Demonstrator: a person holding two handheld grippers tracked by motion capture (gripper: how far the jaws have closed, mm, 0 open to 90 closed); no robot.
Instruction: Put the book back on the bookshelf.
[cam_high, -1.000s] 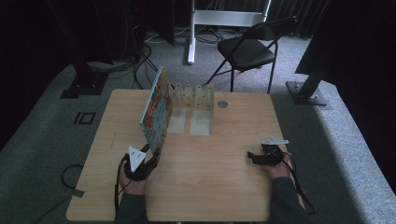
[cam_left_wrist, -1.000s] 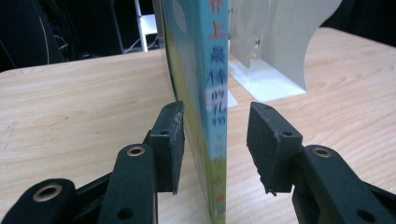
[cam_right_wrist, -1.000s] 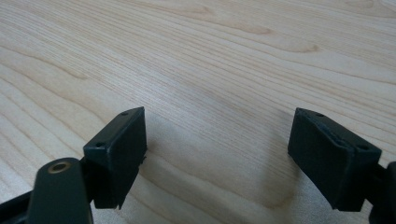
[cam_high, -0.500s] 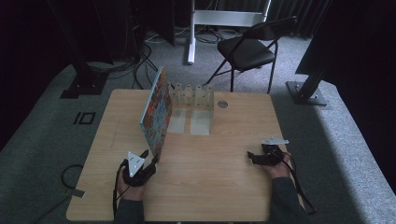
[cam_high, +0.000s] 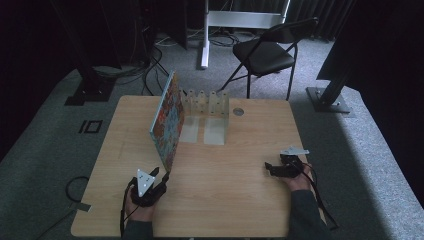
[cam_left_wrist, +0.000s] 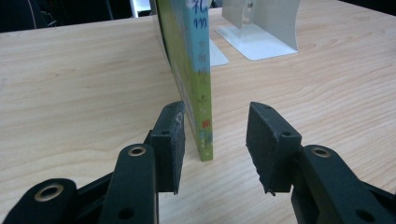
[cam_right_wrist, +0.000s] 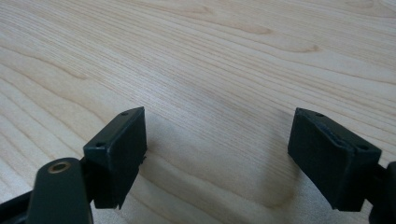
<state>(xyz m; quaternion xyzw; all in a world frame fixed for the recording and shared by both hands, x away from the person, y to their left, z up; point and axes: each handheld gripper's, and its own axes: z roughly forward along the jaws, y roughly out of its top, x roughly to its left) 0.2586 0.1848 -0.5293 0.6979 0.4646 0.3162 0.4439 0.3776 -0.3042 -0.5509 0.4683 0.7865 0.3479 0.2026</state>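
A thin picture book (cam_high: 167, 120) with a colourful cover stands on its long edge on the wooden table (cam_high: 240, 200), its far end by a pale divider rack (cam_high: 207, 102). My left gripper (cam_high: 161, 176) sits low at the book's near end. In the left gripper view the book (cam_left_wrist: 194, 70) lies between the jaws of the left gripper (cam_left_wrist: 215, 122), close against the left pad (cam_left_wrist: 170, 140), with a clear gap to the right pad (cam_left_wrist: 264, 144). My right gripper (cam_high: 268, 168) rests at the table's right side. The right gripper (cam_right_wrist: 217, 140) stands open over bare wood.
The rack (cam_left_wrist: 261, 28) has upright dividers and flat base plates just right of the book. A small round disc (cam_high: 238, 112) lies near the back edge. A black folding chair (cam_high: 265, 52) and stand legs are on the floor behind the table.
My left gripper has drawn back a little toward the near table edge and sunk lower. The book and the right gripper stay where they were.
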